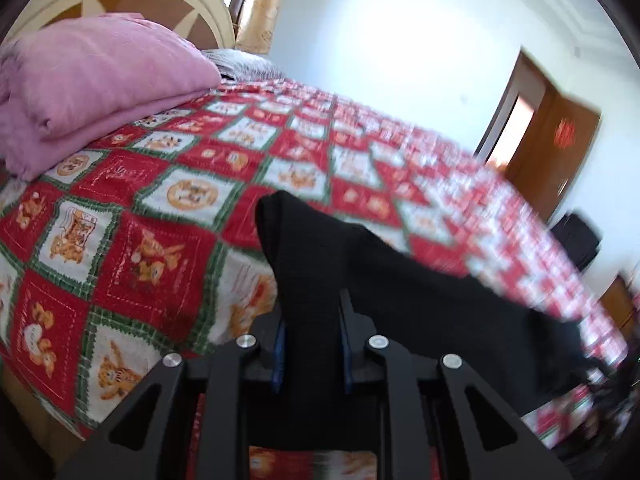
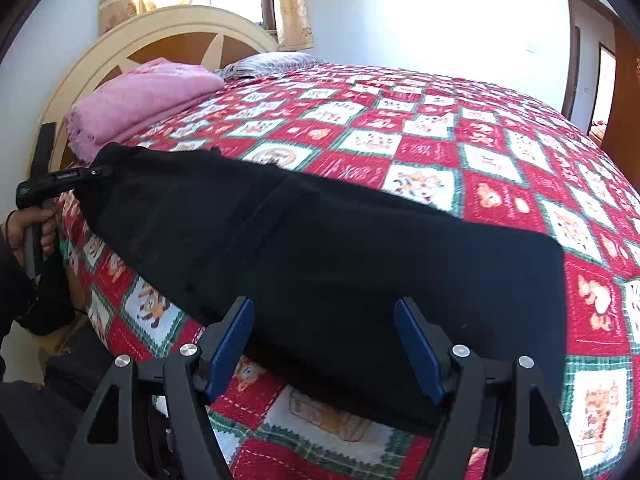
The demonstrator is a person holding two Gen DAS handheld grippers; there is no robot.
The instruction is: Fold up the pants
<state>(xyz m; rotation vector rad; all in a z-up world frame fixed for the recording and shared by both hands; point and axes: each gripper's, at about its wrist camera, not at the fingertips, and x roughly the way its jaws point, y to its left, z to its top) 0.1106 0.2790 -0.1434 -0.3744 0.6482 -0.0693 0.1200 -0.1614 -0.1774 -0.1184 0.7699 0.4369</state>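
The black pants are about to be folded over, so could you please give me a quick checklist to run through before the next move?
1. Left gripper shut on the black pants: ok, cloth is pinched between its blue pads.
2. Right gripper gripping the pants: not ok, its jaws stand open with the near edge of the cloth between them.
3. Pants lying flat on the patchwork bedspread: ok in the right wrist view, apart from the end at the left gripper.
4. Pink blanket clear of the pants: ok, it sits apart near the headboard.
5. Hem layers aligned: cannot tell.
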